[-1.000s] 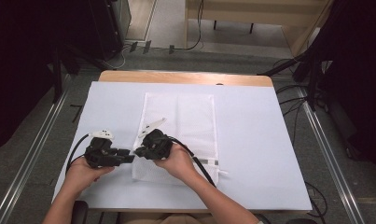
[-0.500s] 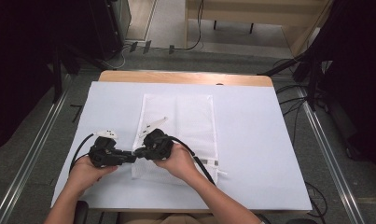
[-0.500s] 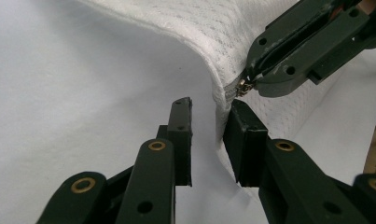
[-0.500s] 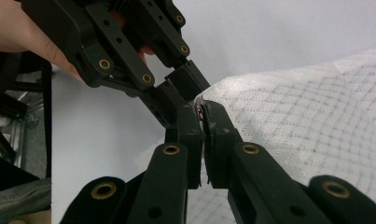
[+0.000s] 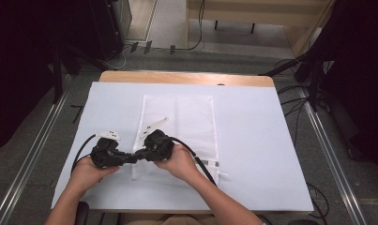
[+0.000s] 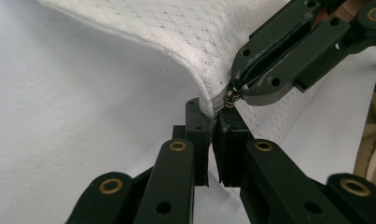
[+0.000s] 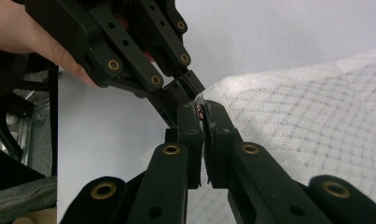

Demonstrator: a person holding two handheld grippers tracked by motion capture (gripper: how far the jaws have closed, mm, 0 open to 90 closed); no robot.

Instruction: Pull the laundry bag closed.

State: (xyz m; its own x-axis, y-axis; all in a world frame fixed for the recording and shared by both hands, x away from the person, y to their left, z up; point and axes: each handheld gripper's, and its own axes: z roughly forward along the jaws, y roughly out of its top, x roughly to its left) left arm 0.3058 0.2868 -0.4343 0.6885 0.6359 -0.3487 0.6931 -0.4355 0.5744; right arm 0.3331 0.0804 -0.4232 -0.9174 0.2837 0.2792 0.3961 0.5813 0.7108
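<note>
- Claws first: the left claw (image 6: 212, 133) was clamped on the near-left corner edge of the white mesh bag (image 6: 209, 42), its 2 black jaws pressed together with the fabric's hem squeezed between them.
- The right claw (image 7: 200, 122) was likewise pressed together at that same corner, nipping a small metal zipper pull (image 7: 199, 111) at the bag's edge.
- From the high view, the left claw (image 5: 130, 157) and right claw (image 5: 139, 153) met tip to tip over the bag's near-left corner, each held in a hand (image 5: 86, 171), with a black cable (image 5: 196, 159) trailing from the right one across the bag.
- The high view alone gave the layout: the mesh bag (image 5: 189, 119) lay flat, long side running away from the person, near the middle of a white sheet (image 5: 257, 140) covering the wooden desk (image 5: 186, 78).
- The left gripper view added what the high view lost: the corner was lifted off the sheet into a curved fold, and the zipper pull (image 6: 231, 98) sat in the right claw's tips just above the left claw's.
- The right gripper view showed the weave (image 7: 307, 126) close up: a white, fine net with a diamond pattern.
- 2 small white tabs (image 5: 154, 125) lay on the bag's left part; what they were could not be told.
</note>
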